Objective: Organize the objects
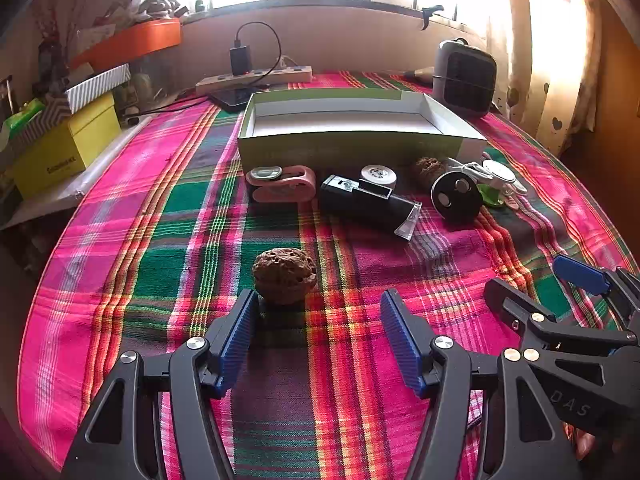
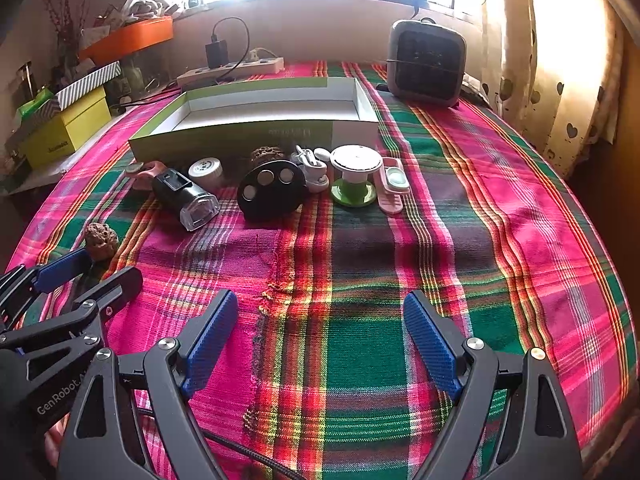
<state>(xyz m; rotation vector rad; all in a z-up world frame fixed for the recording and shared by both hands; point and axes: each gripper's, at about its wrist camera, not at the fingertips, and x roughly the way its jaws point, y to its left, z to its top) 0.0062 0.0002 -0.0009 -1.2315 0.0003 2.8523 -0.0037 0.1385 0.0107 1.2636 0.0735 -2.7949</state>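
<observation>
right gripper jaws apart over plaid cloth; open box beyond

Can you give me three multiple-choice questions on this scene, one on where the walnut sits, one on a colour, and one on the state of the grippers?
1. Where is the walnut?
A. inside the box
B. on the cloth, apart from the row of items
C. on the heater

2. What colour are the gripper pads?
A. blue
B. red
C. white

3. How do the left gripper and right gripper stand?
A. both open, holding nothing
B. both shut
C. left one shut on the walnut

Answers: 1 B, the walnut lies alone on the plaid tablecloth, nearer than the flashlight and the open box. 2 A, the ribbed pads are blue. 3 A, both show a wide gap with only cloth between.
</observation>
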